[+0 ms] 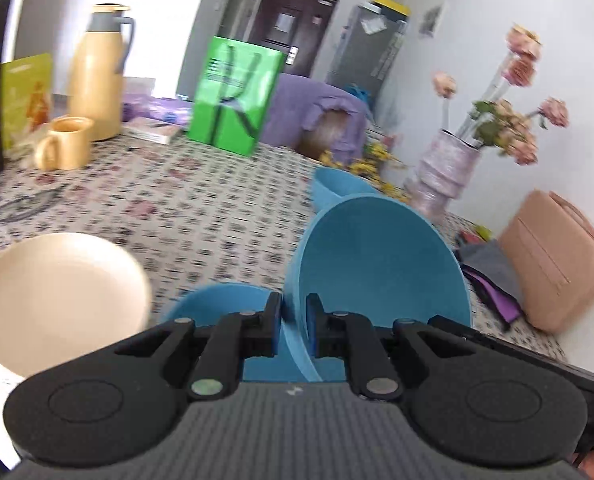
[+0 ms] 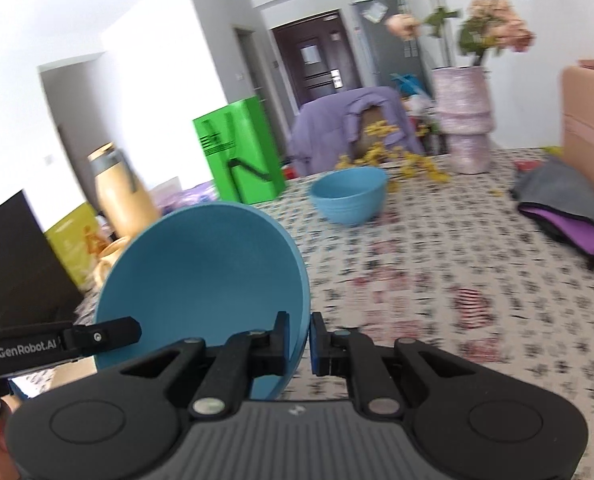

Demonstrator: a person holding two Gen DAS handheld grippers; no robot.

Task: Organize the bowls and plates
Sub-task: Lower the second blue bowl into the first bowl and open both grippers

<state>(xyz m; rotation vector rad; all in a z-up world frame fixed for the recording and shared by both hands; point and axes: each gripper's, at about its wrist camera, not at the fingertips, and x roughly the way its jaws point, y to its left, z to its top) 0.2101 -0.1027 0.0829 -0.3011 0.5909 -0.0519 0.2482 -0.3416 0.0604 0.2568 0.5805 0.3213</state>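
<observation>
The left gripper point(image 1: 295, 326) is pinching the rim of a tilted blue bowl point(image 1: 381, 264), its jaws closed on the thin wall. The right gripper point(image 2: 299, 342) is clamping the opposite rim of the same bowl, which is leaning to its left side. Just under the left gripper another blue bowl point(image 1: 217, 306) is sitting on the patterned tablecloth point(image 1: 201, 216), and to its left a cream plate point(image 1: 57, 300) is lying. Farther ahead of both grippers a third blue bowl point(image 2: 349, 196) is standing upright. Behind it a green bag point(image 2: 241, 152) and a pink vase point(image 2: 461, 120) are standing.
</observation>
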